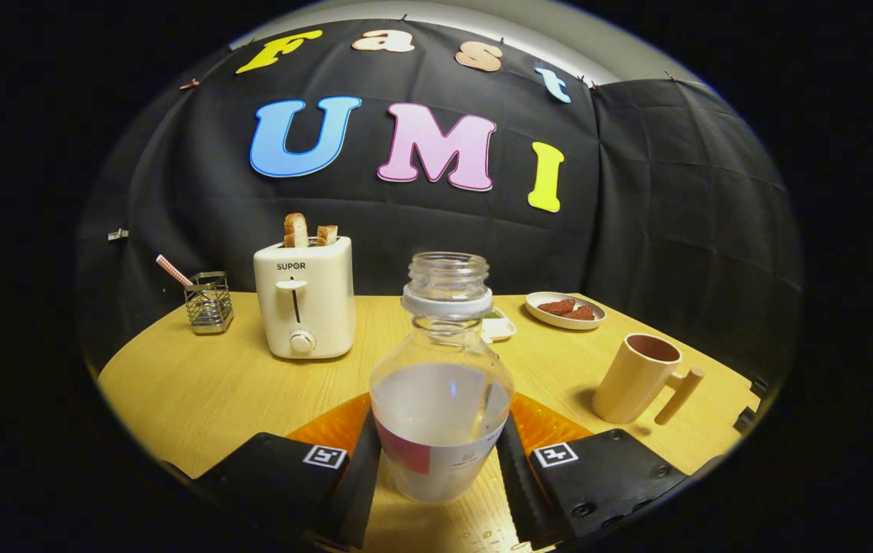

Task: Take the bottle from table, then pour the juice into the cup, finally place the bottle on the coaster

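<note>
Between fingers (440, 461), bottle (440, 399) on table (198, 392)

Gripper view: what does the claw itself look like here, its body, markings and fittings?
The claw has two blocky black housings, each carrying a square black-and-white tag on top. Screws show on one housing. Its two fingers are flat, narrow bars with ridged inner faces. No cables are visible.

Warm, even light falls from above onto the tabletop (198, 384), and the wood glows yellow. The cup (636, 376) casts a soft shadow toward its left. The clear bottle (440, 384) catches faint glints and sits sharp. Fisheye bending curves the tabletop's far edge, and the surroundings darken toward the rim.
</note>
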The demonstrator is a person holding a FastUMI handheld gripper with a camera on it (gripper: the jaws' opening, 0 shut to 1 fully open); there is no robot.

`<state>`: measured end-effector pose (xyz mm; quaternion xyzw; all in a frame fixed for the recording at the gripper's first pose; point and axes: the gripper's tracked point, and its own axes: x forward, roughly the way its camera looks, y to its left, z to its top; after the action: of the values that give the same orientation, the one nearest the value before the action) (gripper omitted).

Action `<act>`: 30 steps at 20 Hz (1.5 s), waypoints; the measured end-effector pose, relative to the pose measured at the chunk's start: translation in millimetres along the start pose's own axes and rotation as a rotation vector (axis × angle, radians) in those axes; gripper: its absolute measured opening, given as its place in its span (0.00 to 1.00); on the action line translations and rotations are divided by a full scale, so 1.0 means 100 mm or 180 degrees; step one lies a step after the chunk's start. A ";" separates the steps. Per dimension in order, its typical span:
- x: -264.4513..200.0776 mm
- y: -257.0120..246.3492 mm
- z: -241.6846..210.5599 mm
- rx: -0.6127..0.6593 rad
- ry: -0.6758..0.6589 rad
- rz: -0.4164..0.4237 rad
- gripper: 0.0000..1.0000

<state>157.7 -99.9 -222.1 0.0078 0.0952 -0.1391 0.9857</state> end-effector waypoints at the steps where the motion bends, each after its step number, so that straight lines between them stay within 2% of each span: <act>1: -0.04 -0.03 0.02 0.0004 0.0022 -0.0008 0.72; 4: -0.08 -0.05 0.10 0.0184 0.0096 0.0064 0.70; 9: -0.17 -0.17 0.37 0.0720 0.0188 0.0166 0.70; 15: -0.20 -0.25 0.69 0.1540 0.0379 0.0538 0.70; 20: -0.21 -0.41 0.75 0.2104 0.0645 0.0792 0.70; 26: -0.09 -0.73 0.78 0.2918 0.0850 0.0873 0.70; 30: 0.05 -0.96 0.74 0.3438 0.0975 0.0774 0.70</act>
<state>149.9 -196.7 -149.5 0.5412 0.1508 -0.0509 0.8257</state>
